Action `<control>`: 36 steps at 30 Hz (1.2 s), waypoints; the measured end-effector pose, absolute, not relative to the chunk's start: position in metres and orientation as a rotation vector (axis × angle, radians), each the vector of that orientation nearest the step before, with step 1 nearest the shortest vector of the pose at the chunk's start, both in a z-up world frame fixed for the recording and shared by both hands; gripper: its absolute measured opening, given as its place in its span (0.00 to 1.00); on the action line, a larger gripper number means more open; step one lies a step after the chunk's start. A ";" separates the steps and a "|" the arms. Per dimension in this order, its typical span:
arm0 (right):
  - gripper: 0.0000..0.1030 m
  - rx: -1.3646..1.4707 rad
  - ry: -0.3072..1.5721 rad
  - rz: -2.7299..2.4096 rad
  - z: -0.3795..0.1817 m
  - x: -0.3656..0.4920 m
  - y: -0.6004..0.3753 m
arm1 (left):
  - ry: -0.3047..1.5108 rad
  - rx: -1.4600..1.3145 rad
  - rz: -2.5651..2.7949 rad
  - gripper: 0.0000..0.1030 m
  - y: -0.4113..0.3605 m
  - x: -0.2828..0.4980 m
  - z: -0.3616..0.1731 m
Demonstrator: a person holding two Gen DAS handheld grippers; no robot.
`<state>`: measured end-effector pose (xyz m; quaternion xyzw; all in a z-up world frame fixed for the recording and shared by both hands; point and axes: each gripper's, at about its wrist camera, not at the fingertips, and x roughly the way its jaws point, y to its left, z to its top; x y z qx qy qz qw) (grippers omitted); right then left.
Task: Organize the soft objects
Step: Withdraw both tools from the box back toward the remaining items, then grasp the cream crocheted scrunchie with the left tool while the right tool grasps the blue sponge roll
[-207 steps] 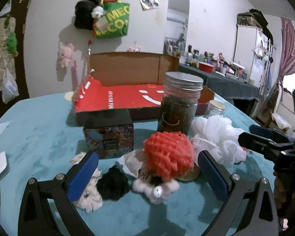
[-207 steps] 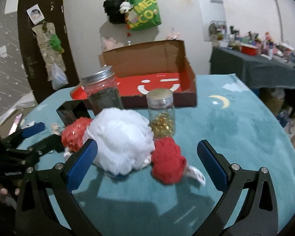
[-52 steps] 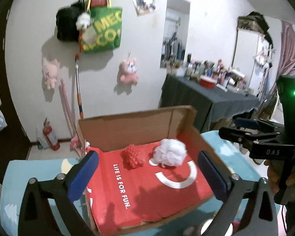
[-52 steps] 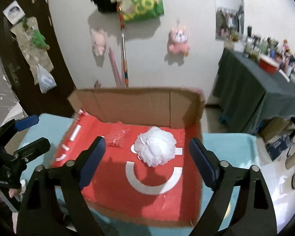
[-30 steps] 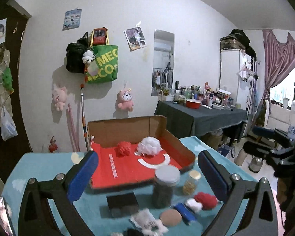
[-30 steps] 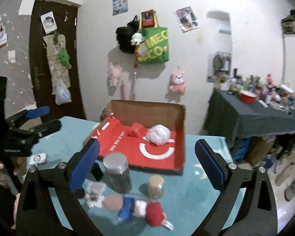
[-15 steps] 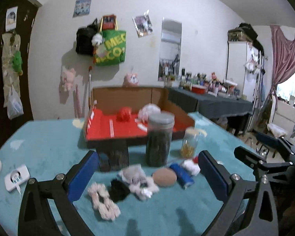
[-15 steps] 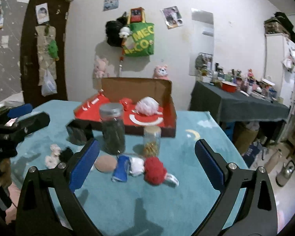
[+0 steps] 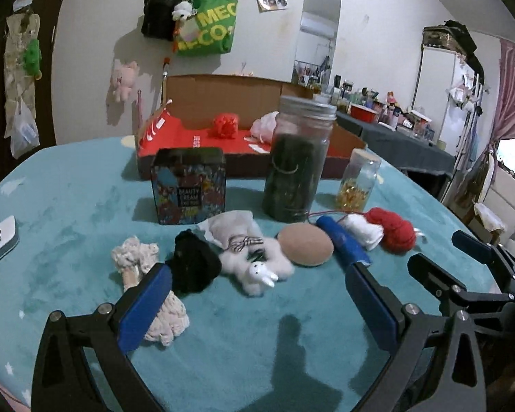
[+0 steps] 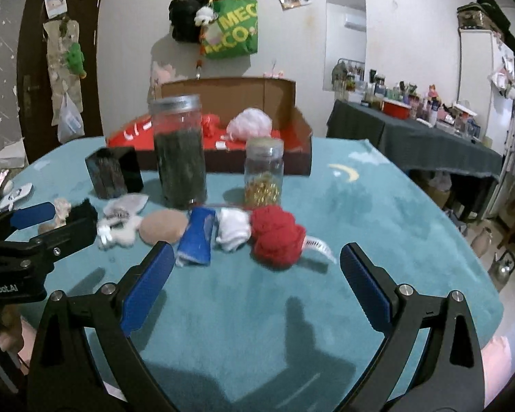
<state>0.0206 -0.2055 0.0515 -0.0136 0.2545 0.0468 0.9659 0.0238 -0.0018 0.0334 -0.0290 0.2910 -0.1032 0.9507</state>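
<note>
Both grippers, left [image 9: 257,304] and right [image 10: 255,274], fingers wide open and empty, had returned from the box [image 10: 285,103], now holding 2 soft items, to the worktop pile.

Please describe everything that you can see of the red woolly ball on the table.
The red woolly ball is a lumpy, soft bundle that looks knitted or like yarn, lying on the teal table cover. A white striped tag pokes out at its right. It touches the white sock at its left. No gripper holds it.
</note>
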 end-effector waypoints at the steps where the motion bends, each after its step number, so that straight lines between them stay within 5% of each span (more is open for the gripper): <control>1: 0.96 -0.031 0.519 0.094 0.050 0.021 -0.205 | 0.593 -0.059 -0.209 1.00 -0.001 0.024 0.032; 27: 0.95 0.047 0.605 0.411 0.055 0.061 -0.173 | 0.687 -0.041 -0.105 0.97 0.066 0.032 0.035; 33: 0.65 0.086 0.702 0.477 0.049 0.086 -0.166 | 0.741 -0.016 -0.126 0.84 0.070 0.039 0.023; 36: 0.63 0.063 0.727 0.451 0.044 0.091 -0.162 | 0.767 -0.004 -0.127 0.77 0.071 0.043 0.016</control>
